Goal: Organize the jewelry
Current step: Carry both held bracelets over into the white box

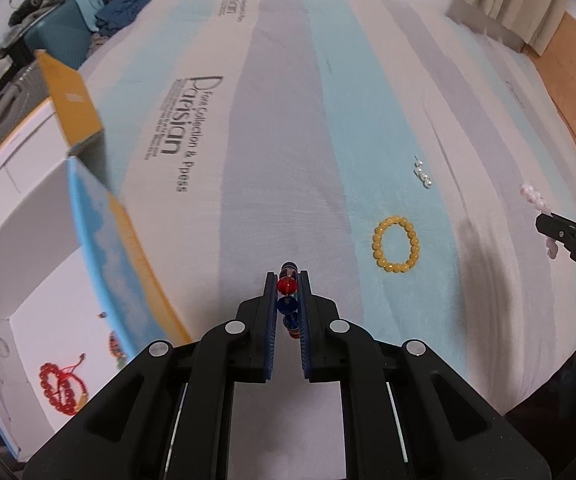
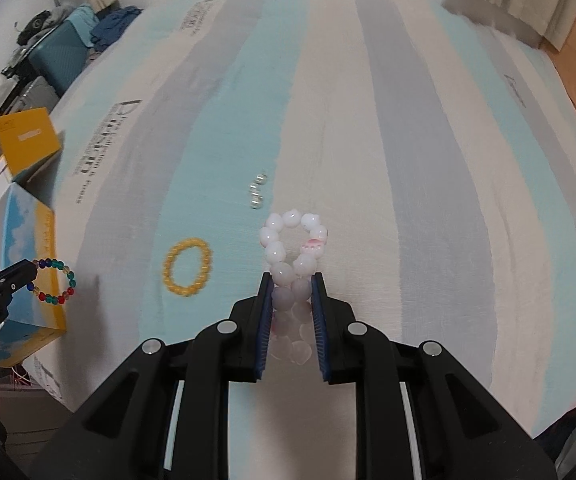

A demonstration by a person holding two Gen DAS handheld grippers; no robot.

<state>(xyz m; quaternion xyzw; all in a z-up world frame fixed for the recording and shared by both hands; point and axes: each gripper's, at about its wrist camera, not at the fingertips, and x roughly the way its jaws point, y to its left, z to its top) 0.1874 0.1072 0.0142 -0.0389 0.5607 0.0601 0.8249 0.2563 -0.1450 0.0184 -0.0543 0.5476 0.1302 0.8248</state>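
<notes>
Bracelets occupy both tongs. The left gripper [image 1: 287, 280] is clamped narrow on a multicoloured bead bracelet [image 1: 287, 285], edge-on, clear of the bedsheet [image 1: 288, 160]; the right gripper [image 2: 291, 280] pinches a pale pink bracelet [image 2: 294, 240], loop dangling ahead. Judged: both lifted for transfer to the open box [image 1: 28, 280] at nine o'clock, where a red bracelet [image 1: 62, 390] lies. Yellow bracelet [image 1: 396, 245] and pearl piece [image 1: 423, 174] remain at one o'clock. Sheet lettering reads "Parisian".

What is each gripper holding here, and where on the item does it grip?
The left gripper pinches the multicoloured bead bracelet at one side of its loop. The right gripper clamps the pale pink bead bracelet across its lower loop.
</notes>
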